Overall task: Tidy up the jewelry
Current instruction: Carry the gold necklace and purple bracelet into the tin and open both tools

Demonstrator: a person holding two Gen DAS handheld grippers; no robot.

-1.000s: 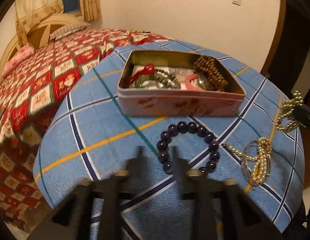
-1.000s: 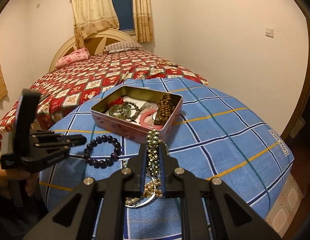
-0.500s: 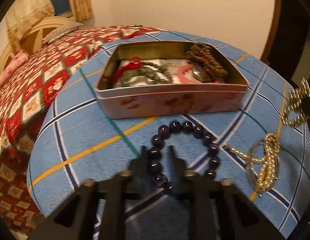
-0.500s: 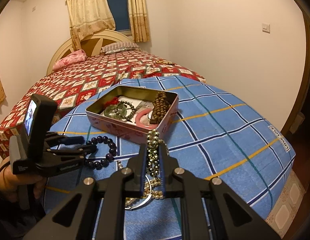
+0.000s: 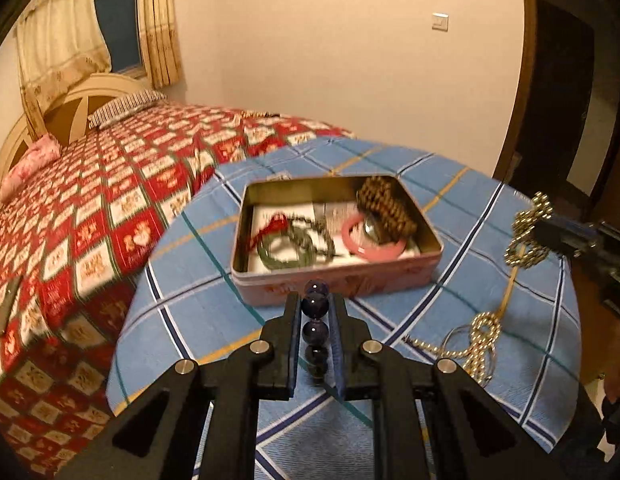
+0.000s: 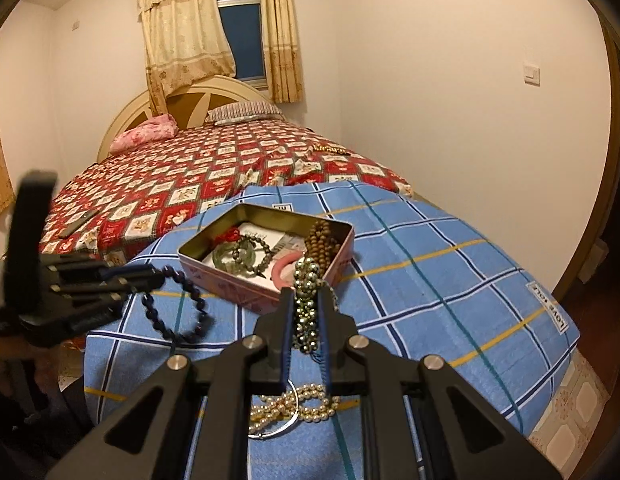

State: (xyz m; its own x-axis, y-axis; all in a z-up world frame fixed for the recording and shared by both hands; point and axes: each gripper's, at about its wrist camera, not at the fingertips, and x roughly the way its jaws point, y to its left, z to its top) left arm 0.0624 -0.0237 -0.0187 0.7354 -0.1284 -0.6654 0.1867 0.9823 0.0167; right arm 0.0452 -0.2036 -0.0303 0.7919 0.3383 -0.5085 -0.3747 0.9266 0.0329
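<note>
My left gripper (image 5: 315,304) is shut on a dark purple bead bracelet (image 5: 315,330) and holds it above the blue checked cloth, just in front of the open pink tin (image 5: 334,280). From the right wrist view the bracelet (image 6: 178,308) hangs from the left gripper (image 6: 150,274). My right gripper (image 6: 306,300) is shut on a gold bead chain (image 6: 306,296), lifted to the right of the tin (image 6: 266,296); the chain also shows in the left wrist view (image 5: 528,240). The tin holds a green bracelet (image 5: 286,248), a pink bangle (image 5: 374,240) and brown beads (image 5: 386,208).
A pearl necklace with a silver ring (image 5: 478,344) lies on the cloth at the right, below my right gripper (image 6: 294,404). A bed with a red patterned cover (image 6: 182,184) stands behind the table. The table edge drops off at left and right.
My left gripper closed on the purple bracelet and lifted it off the cloth toward the tin. My right gripper kept holding the gold chain and barely moved.
</note>
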